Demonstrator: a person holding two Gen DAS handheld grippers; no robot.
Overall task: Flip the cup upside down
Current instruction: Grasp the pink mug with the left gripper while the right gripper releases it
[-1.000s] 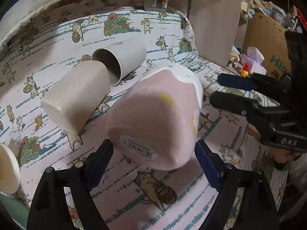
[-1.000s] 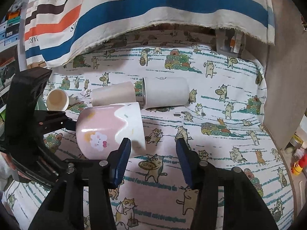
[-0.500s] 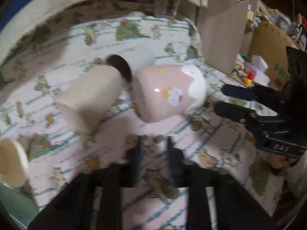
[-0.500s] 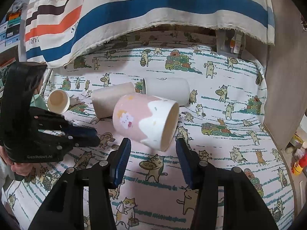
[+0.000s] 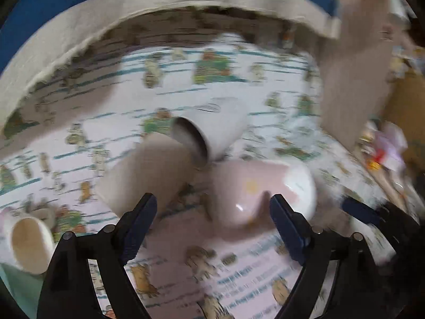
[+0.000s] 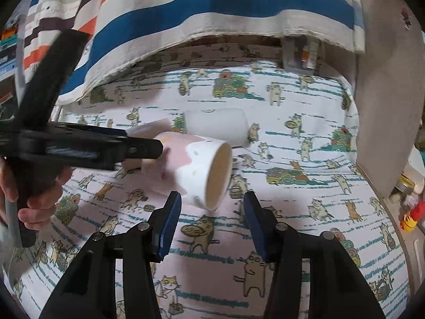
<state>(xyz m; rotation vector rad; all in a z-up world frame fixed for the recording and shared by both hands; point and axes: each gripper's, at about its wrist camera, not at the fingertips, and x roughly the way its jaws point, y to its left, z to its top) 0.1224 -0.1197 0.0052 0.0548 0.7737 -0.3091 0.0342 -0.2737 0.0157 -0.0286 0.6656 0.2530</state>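
At the far left of the left wrist view, a small cream cup [image 5: 29, 242] lies at the edge of the cat-print tablecloth [image 5: 239, 265], its mouth turned to the camera; I cannot tell if something is inside. Next to the right, a beige cup [image 5: 143, 172] lies on its side, and behind it a white cup [image 5: 212, 130] lies with its dark mouth open to the left, touching the beige one. The left gripper [image 5: 212, 212] has its jaws spread wide and holds nothing. Just beyond its fingers lies the pink and white cup [image 6: 196, 167] on its side, with the mouth facing right; the inside looks empty in the right wrist view. The right gripper [image 6: 212, 220] is also released, its jaws apart, near the cup's rim but not touching. To the right of the cups the cloth is open up to a brown board [image 6: 385, 106] standing at the table's right edge. A striped cloth [image 6: 212, 13] hangs over the back edge.
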